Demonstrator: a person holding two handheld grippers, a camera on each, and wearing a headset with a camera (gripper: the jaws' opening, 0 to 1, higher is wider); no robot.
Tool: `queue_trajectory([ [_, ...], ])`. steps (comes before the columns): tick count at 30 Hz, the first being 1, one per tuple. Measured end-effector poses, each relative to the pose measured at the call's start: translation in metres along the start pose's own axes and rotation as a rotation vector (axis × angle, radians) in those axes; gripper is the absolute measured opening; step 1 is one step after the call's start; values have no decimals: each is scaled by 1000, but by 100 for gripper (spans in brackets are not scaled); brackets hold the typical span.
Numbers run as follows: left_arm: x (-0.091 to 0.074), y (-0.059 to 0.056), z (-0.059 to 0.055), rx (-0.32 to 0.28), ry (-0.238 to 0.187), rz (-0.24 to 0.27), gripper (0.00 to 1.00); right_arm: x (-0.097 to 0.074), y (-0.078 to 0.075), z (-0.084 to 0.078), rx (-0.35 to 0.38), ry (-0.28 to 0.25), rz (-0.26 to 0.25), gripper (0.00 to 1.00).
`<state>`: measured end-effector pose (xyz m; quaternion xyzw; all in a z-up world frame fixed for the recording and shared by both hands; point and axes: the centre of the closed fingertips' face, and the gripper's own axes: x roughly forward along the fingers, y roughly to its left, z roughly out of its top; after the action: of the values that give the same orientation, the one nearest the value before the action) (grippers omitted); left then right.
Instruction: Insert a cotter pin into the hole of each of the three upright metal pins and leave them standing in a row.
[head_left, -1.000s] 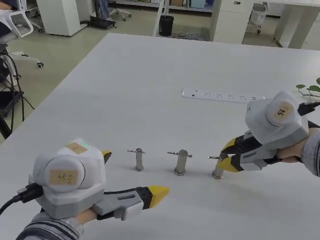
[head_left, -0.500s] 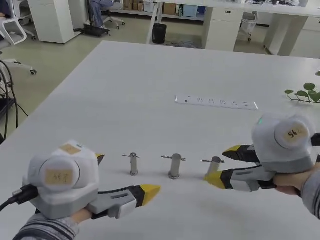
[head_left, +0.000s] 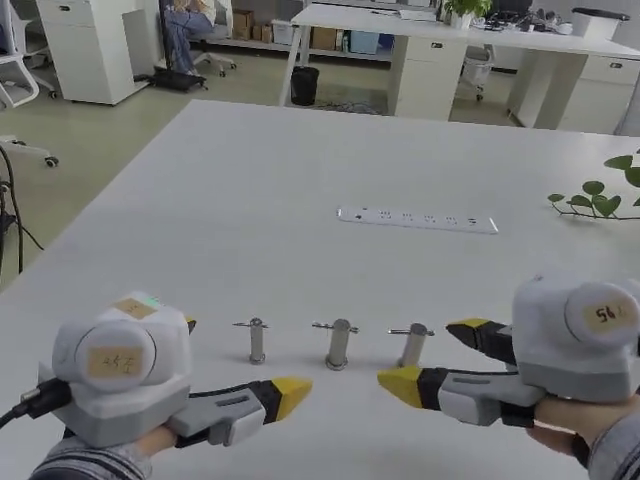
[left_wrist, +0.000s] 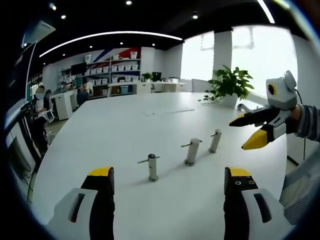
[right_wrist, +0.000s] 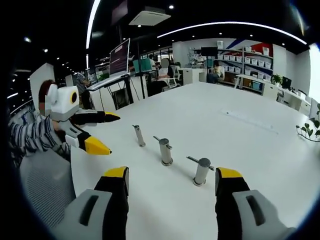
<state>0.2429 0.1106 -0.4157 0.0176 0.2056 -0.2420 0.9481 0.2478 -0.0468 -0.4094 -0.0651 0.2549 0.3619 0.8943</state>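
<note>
The left claw is hovering over the near left of the white table. Its yellow-tipped jaws are spread wide and gripping nothing at all. Just beyond it the row is beginning: the left pin is standing upright on the table, apart from the claw. Moving right, the middle pin is standing upright too, and it is looking a little thicker than its neighbour. Next, the right pin is also standing upright, completing a straight line running left to right. Each of the three is carrying a thin cotter pin through its head, poking out sideways to the left. Further right, the right claw is hanging just beside the right pin without touching it. Its jaws are gaping wide and holding nothing, and a hand is gripping the body behind them. Far beyond the row, a white power strip is lying flat on the table. At the far right edge, leafy plant sprigs are reaching in.
</note>
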Motion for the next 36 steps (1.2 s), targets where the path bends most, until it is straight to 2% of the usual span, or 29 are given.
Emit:
queue_trajectory([
  [2, 0, -1, 0, -4, -2, -4, 91, -2, 0, -2, -9, -11, -26, 68],
  [5, -1, -3, -1, -3, 4, -8, 91, -7, -5, -6, -64, -14, -83, 67],
  [6, -1, -5, -3, -3, 11, -12, 91, -8, -5, -6, -53, -33, -91, 68],
  [8, -1, -7, -6, 3, 24, -16, 89, -9, -3, -7, 24, -68, -80, 69],
  [9, -1, -7, -6, 5, 23, -16, 89, -10, -3, -7, 33, -75, -83, 68],
  [12, -1, -8, -1, -11, -10, -15, 92, -13, -6, -3, 53, -137, -113, 70],
  [14, -1, -8, -1, -20, -12, -15, 94, -14, -7, -6, 68, -161, -124, 72],
  [21, 0, -6, -5, -24, -2, 1, 98, -14, -11, -11, 89, -168, -125, 76],
  [24, 0, -6, -6, -24, 1, 3, 99, -13, -10, -10, 125, -184, -118, 79],
  [29, -1, -4, -5, -31, -5, 10, 99, -8, -5, -13, 87, -162, -113, 81],
  [33, 0, -4, -5, -30, -5, 10, 99, -7, -2, -13, 90, -164, -101, 81],
  [36, 1, -4, -5, -29, -4, 8, 99, -6, -2, -17, 86, -146, -101, 81],
])
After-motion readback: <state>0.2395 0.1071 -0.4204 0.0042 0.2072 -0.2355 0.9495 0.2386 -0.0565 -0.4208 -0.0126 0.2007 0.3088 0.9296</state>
